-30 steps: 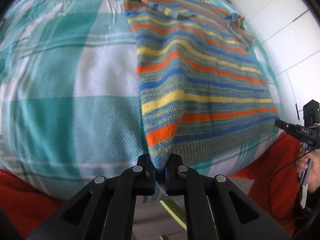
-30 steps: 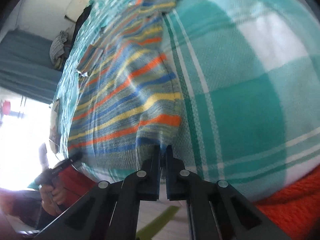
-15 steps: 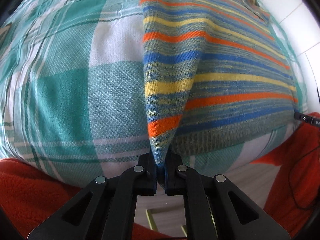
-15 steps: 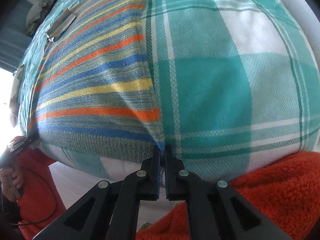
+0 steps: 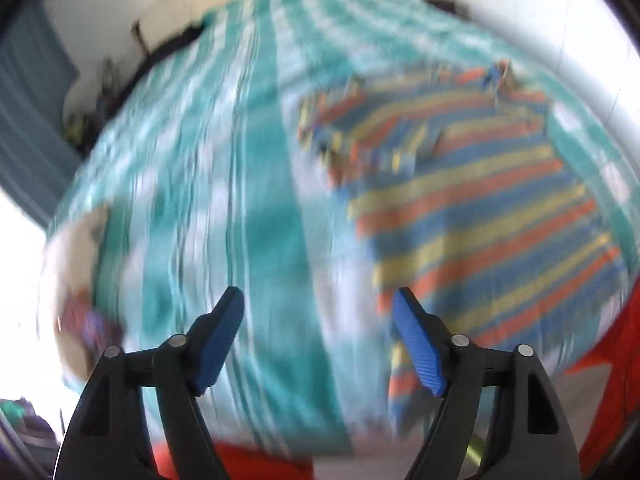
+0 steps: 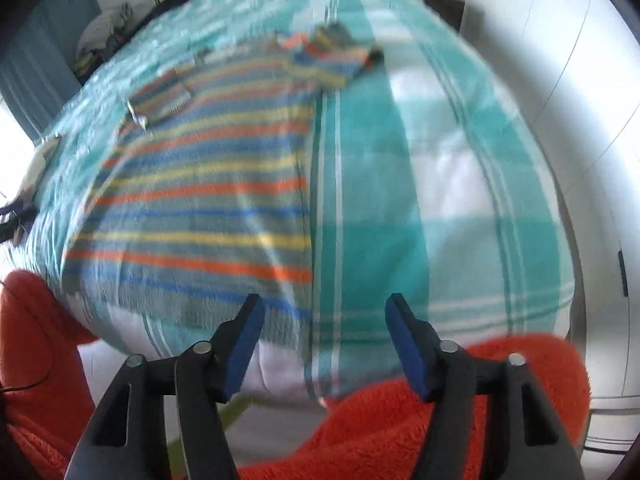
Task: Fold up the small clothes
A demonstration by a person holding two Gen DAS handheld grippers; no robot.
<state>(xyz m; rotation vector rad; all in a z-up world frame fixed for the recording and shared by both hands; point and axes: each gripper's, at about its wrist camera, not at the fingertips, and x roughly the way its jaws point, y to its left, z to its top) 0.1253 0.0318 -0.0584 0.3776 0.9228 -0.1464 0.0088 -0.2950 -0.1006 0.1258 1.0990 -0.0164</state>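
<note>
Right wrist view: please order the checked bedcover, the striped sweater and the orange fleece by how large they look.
1. checked bedcover
2. striped sweater
3. orange fleece, though it lies nearest the camera and is cut by the frame, so its place is unsure.

The striped sweater (image 6: 200,200) lies spread flat on the checked bedspread (image 6: 400,200); its hem lies at the bed's near edge. In the right wrist view the bare bedspread lies at three o'clock of it.
</note>
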